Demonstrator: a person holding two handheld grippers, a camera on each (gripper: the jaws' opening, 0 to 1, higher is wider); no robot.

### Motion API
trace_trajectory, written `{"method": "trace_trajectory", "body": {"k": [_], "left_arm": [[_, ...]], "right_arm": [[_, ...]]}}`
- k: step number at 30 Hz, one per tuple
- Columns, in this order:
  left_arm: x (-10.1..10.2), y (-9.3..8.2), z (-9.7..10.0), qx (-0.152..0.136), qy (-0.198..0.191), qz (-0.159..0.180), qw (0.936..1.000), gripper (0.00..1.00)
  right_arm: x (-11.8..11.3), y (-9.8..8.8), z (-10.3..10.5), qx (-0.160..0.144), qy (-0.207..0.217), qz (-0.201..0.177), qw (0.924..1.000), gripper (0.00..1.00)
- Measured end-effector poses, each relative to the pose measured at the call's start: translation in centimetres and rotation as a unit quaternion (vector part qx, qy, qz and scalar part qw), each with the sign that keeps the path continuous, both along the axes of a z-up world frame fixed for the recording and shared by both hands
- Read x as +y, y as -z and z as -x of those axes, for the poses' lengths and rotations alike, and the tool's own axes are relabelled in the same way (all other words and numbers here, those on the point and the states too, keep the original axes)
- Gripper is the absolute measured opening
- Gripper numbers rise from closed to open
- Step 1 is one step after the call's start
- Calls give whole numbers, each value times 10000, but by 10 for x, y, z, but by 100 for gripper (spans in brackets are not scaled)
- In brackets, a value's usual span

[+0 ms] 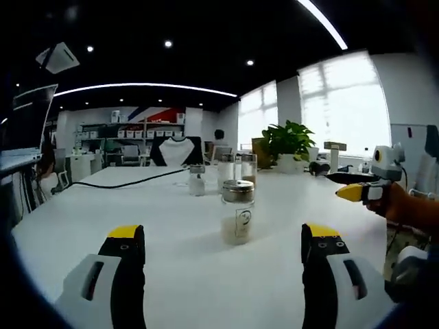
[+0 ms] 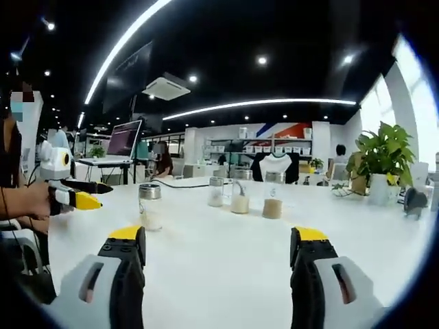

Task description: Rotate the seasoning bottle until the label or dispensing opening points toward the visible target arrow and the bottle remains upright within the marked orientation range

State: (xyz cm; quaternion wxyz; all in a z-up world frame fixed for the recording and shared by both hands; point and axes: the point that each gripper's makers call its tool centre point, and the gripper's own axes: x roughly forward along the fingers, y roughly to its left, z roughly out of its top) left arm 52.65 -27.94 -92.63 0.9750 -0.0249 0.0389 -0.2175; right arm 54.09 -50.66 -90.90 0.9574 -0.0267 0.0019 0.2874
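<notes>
The seasoning bottle (image 1: pixel 237 212), a clear glass jar with a silver metal lid, a small printed label and pale powder in its lower part, is seen standing upright on the white table (image 1: pixel 178 274). In the left gripper view it is placed ahead of the left gripper (image 1: pixel 223 240), between the lines of the 2 yellow-tipped black jaws, and is not touched by them. The jaws of the left gripper are spread wide with nothing held.

Beyond the seasoning bottle, 3 further glass jars (image 1: pixel 233 168) are grouped on the table, and a black cable (image 1: pixel 130 182) is laid across the surface behind them. A green potted plant (image 1: pixel 288 144) is set farther back, to the right of the seasoning bottle.

In the right gripper view the seasoning bottle (image 2: pixel 149 205) is seen to the left, well apart from the right gripper (image 2: pixel 219 245), whose jaws are likewise parted and empty. The left gripper (image 2: pixel 86 195) is held by a hand (image 2: pixel 27 202) just left of the bottle.
</notes>
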Motion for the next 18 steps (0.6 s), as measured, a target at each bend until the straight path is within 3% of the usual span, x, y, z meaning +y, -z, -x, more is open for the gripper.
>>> {"method": "trace_trajectory", "body": {"k": [8,13,18], "left_arm": [[-14,0,-29,60,-32,-150,9999,100],[-30,-5,-45,-20,128,-296,9995,100],[-42,0,-57,21,211,-389,9990,100]], "right_arm": [[21,17,-38,377,47,9,9993,88],[28,8,-55,359,20,-101,9993,87],[37,4,-59,292,-21,65,9996,86]]}}
